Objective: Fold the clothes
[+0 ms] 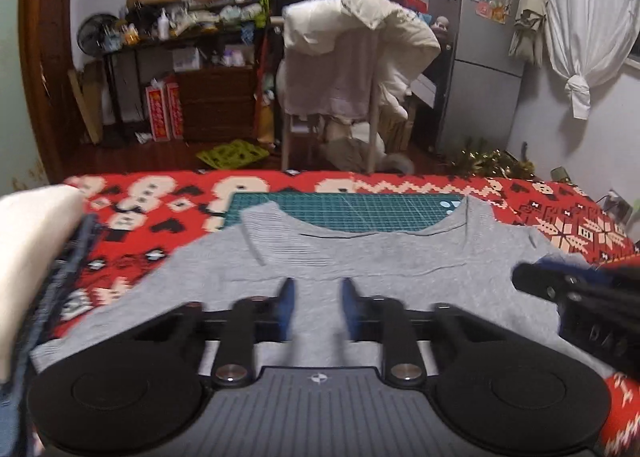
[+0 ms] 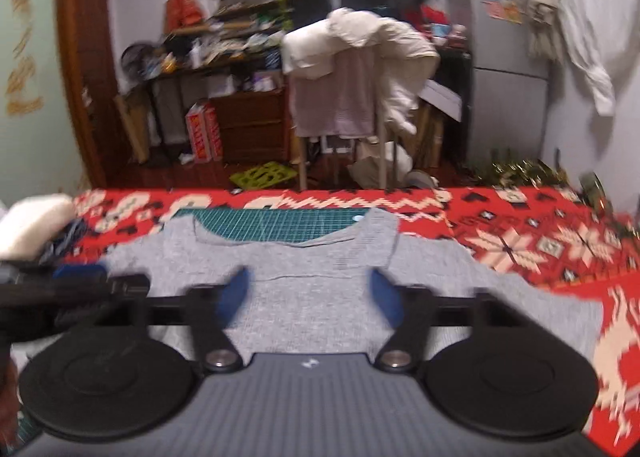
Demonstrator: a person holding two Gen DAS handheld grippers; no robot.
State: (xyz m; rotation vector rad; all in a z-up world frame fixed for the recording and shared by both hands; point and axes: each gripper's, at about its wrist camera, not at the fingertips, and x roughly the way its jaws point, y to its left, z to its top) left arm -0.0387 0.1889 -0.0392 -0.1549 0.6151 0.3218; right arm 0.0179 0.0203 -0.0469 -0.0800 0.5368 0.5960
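A grey knit top (image 1: pixel 360 257) lies flat on the red patterned cloth, its wide neckline toward the far edge over a green cutting mat (image 1: pixel 340 209). My left gripper (image 1: pixel 318 287) hovers open over the top's middle, its blue pads apart with nothing between them. The right gripper's black body (image 1: pixel 580 297) enters at the right of that view, over the top's right side. In the right wrist view the grey top (image 2: pixel 312 269) spreads below my right gripper (image 2: pixel 310 285), which is wide open and empty. The left gripper (image 2: pixel 80 285) shows at the left edge.
A stack of folded clothes, cream (image 1: pixel 32 241) over dark denim, sits at the table's left edge. The red patterned cloth (image 2: pixel 520 241) covers the table. Beyond stand a chair draped in white bedding (image 1: pixel 360 57), cluttered shelves (image 1: pixel 208 17) and a fridge (image 1: pixel 480 37).
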